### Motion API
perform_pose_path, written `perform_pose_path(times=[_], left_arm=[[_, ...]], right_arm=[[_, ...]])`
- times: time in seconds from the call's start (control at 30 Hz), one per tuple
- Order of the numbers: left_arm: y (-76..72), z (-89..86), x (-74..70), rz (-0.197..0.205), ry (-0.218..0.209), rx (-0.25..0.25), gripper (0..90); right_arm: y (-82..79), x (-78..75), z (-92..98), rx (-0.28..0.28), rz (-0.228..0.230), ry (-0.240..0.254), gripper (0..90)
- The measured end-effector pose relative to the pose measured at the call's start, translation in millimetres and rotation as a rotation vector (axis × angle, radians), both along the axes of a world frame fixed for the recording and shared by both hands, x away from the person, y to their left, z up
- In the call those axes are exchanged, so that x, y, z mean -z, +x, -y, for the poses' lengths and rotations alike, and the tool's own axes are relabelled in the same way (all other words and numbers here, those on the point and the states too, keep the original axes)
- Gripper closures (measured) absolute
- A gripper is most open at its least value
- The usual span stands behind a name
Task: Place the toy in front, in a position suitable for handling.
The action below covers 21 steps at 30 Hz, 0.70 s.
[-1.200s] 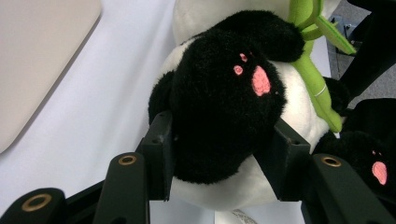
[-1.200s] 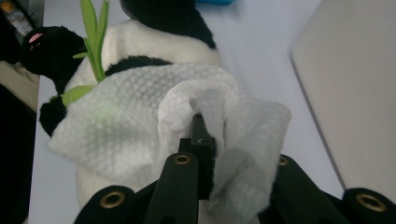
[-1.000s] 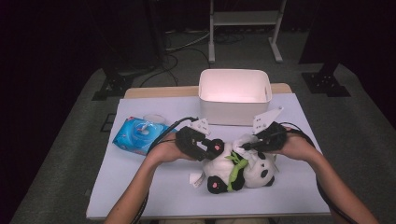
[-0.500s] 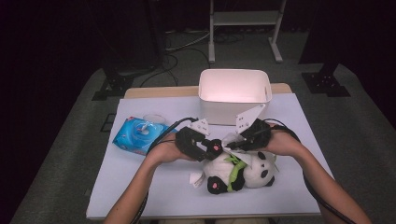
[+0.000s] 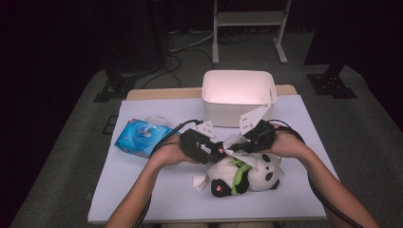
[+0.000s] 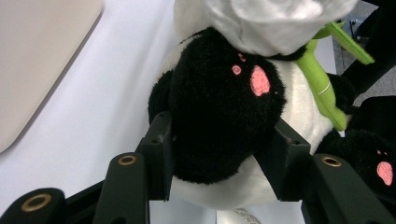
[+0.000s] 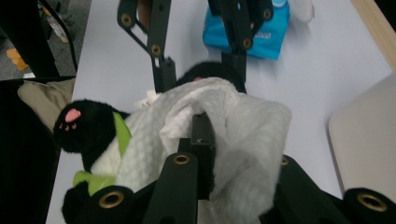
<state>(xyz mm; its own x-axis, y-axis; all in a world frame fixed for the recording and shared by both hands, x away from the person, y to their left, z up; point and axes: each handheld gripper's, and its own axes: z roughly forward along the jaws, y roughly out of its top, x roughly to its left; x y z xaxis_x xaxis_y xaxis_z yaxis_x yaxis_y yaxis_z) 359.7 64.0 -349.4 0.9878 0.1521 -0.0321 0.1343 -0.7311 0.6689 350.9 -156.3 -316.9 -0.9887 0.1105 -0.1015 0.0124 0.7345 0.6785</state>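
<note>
The big light purple table [image 5: 142,199] has a white bin [image 5: 237,95] at its far side, and the toy panda [image 5: 247,175] lies on its back in front of the bin, near the person's edge. A blue pack of wipes [image 5: 141,137] sits off to the left. In the last second the right gripper [image 5: 237,144] has slid a little to the left across the panda and gone up a bit, and the white wipe [image 7: 243,135] came along with it. Now it stays put on top of the panda's raised black paw [image 6: 219,107]. I think that means the person is rubbing the panda clean, one spot after another, and the paw is the spot being done now. The left gripper [image 6: 219,154] has not moved. Its jaws are about half way shut and they squeeze the black paw from both sides, so the paw stays up and does not wobble. The right gripper is closed tight on the white wipe, which is bunched up around its jaw and hangs over the paw, touching it
</note>
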Motion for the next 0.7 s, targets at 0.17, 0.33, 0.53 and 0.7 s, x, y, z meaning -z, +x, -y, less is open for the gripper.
perform_pose_path(times=[0.17, 0.33, 0.53, 0.7], left_arm=[[0.1, 0.8, -0.3, -0.002, -0.001, 0.0, 50.8], [0.0, 2.0, -1.0, -0.001, 0.005, 0.002, 50.7], [-0.3, 2.0, -1.1, 0.0, 0.008, 0.002, 50.3], [-0.6, 1.9, -2.0, -0.001, 0.011, 0.01, 50.3]], right_arm=[[3.4, 10.8, 9.9, 0.02, -0.016, -0.018, 80.6], [4.6, 14.5, 21.9, 0.039, -0.025, -0.006, 80.4], [3.6, 16.0, 40.5, 0.085, -0.027, -0.018, 80.1], [1.0, 16.4, 55.1, 0.104, -0.028, 0.0, 79.8]])
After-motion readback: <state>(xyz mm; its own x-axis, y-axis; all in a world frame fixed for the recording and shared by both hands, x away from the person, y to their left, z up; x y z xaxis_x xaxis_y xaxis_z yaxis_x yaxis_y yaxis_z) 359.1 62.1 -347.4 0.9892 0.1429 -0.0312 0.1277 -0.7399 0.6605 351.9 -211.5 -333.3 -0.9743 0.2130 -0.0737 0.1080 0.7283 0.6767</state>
